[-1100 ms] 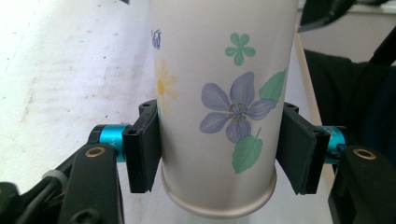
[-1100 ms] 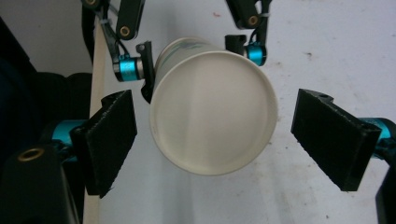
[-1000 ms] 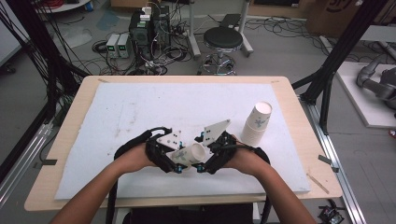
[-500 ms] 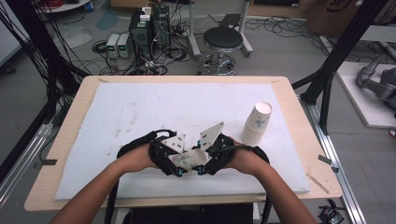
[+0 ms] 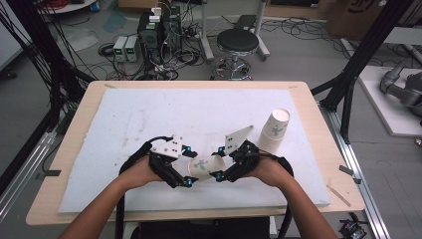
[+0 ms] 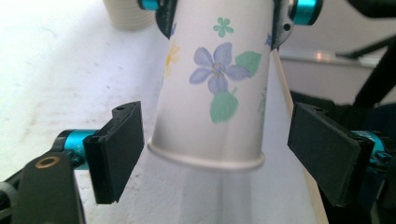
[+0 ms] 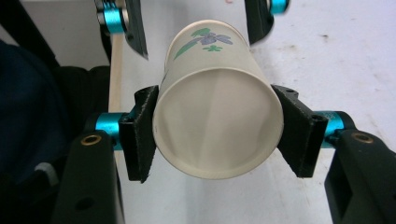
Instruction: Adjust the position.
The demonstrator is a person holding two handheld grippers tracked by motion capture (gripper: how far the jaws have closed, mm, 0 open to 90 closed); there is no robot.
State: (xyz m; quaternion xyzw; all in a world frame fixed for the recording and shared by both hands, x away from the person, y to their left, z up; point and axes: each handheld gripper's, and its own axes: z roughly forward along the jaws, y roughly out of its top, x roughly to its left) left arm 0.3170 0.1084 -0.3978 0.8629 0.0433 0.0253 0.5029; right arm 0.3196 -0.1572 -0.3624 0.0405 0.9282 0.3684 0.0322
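A white paper cup (image 5: 201, 167) printed with blue flowers lies on its side just above the mat, between my two grippers. My right gripper (image 5: 217, 163) is shut on it. In the right gripper view its pads (image 7: 142, 135) press on both sides of the cup (image 7: 217, 126). My left gripper (image 5: 189, 167) faces it from the left. Its jaws have just been opening. In the left gripper view the cup (image 6: 215, 93) sits between the left gripper's (image 6: 219, 144) fingers (image 6: 119, 149), with a gap on each side.
A stack of upturned paper cups (image 5: 274, 130) stands to the right of my right hand, its base also in the left gripper view (image 6: 126, 14). A white foam mat (image 5: 149, 114) covers the wooden table (image 5: 74, 149). A stool and cabled electronics stand on the floor beyond.
The left gripper's jaws have opened off the cup and the right gripper's jaws have closed on it. Both hands have stayed about where they were.
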